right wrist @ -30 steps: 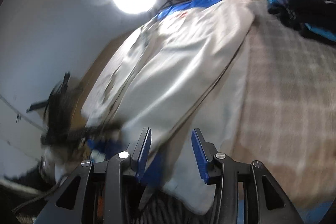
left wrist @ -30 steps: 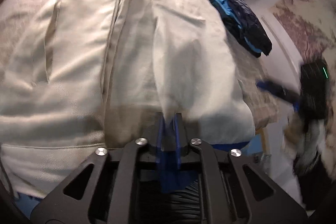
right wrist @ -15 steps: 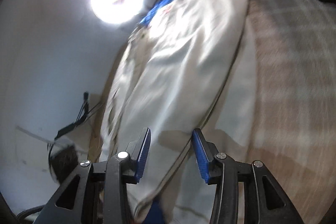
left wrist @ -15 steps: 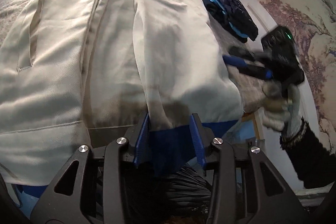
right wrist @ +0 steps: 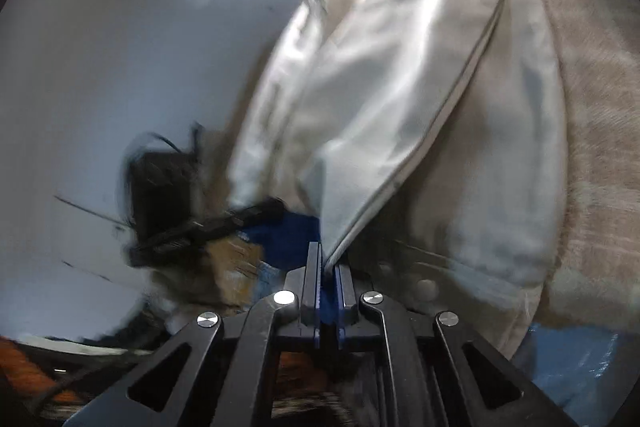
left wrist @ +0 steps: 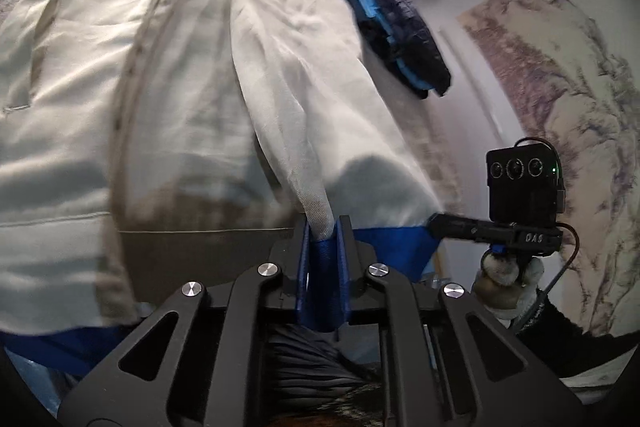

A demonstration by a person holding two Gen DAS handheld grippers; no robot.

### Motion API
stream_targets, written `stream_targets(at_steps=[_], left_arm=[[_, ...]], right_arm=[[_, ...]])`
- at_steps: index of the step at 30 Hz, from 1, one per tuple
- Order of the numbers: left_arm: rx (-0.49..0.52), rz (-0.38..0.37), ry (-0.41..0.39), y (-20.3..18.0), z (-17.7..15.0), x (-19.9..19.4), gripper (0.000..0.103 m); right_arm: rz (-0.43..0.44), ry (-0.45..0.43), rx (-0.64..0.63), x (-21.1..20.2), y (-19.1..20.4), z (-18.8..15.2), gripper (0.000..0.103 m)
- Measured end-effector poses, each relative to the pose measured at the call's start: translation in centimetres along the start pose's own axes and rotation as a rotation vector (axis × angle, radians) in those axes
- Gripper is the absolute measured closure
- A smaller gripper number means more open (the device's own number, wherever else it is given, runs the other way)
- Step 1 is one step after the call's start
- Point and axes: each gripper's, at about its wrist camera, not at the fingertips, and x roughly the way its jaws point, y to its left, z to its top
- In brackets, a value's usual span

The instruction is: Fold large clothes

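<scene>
Both grippers are clamped on the hem of the cream jacket (left wrist: 248,75) spread over the table (right wrist: 592,99): left gripper (left wrist: 323,239), right gripper (right wrist: 329,269). Lift both evenly and carry the hem toward the collar, I judge, keeping the edge taut.

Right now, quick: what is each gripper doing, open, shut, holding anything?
Left gripper: shut on the blue hem of the cream jacket.
Right gripper: shut on the same jacket's edge.

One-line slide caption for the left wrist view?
Left gripper pinching the white jacket's blue hem, right gripper alongside.
</scene>
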Motion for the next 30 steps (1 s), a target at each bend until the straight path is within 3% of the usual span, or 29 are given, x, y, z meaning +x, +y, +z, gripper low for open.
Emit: stream_targets(at_steps=[2,6,8,9,10,12,14,18,20,21,22,24,27,29,30], left_arm=[[0.041,0.046,0.036,-0.2,-0.4,1.3,0.092],[0.067,0.112,0.099,0.1,-1.0,3.8,0.092],[0.088,0.118,0.095,-0.3,-1.0,3.9,0.092],[0.088,0.111,0.093,-0.3,-1.0,3.8,0.092],[0.087,0.11,0.093,-0.4,-1.0,3.8,0.092],[0.088,0.113,0.099,-0.4,-1.0,4.0,0.092],[0.085,0.114,0.103,-0.3,-1.0,4.4,0.092],[0.082,0.11,0.106,-0.2,-1.0,4.5,0.092],[0.082,0.107,0.109,-0.3,-0.9,4.7,0.092],[0.085,0.107,0.11,-0.4,-0.9,4.7,0.092],[0.091,0.11,0.111,-0.4,-1.0,4.7,0.092],[0.104,0.117,0.112,-0.5,-1.1,4.8,0.092],[0.134,0.149,0.118,-0.9,-1.3,5.0,0.092],[0.166,0.185,0.11,-1.4,-1.4,4.4,0.092],[0.173,0.198,0.101,-1.5,-1.4,4.0,0.092]], right_arm=[[-0.059,-0.009,-0.021,-1.2,0.2,-0.6,0.1],[-0.294,0.114,-0.086,1.3,-0.8,-1.1,0.099],[-0.309,0.154,-0.103,1.9,-1.1,-1.1,0.092],[-0.302,0.144,-0.108,2.0,-1.1,-0.7,0.083],[-0.288,0.113,-0.113,1.5,-1.0,-0.2,0.068],[-0.253,0.043,-0.106,0.2,-1.3,1.4,0.06],[-0.221,-0.003,-0.068,-0.4,-2.2,3.2,0.06],[-0.25,-0.013,-0.02,1.0,-3.5,5.6,0.061],[-0.257,-0.016,0.006,1.4,-4.2,6.2,0.09],[-0.274,-0.014,0.014,0.6,-4.7,6.6,0.099],[-0.306,-0.02,0.01,0.7,-4.5,6.6,0.1],[-0.397,-0.042,-0.027,-0.1,-3.8,6.0,0.101],[-0.411,-0.034,-0.025,-0.5,-4.2,5.7,0.1],[-0.412,-0.021,-0.008,-0.6,-4.4,5.5,0.09],[-0.425,-0.034,-0.009,-1.0,-4.2,5.2,0.075]])
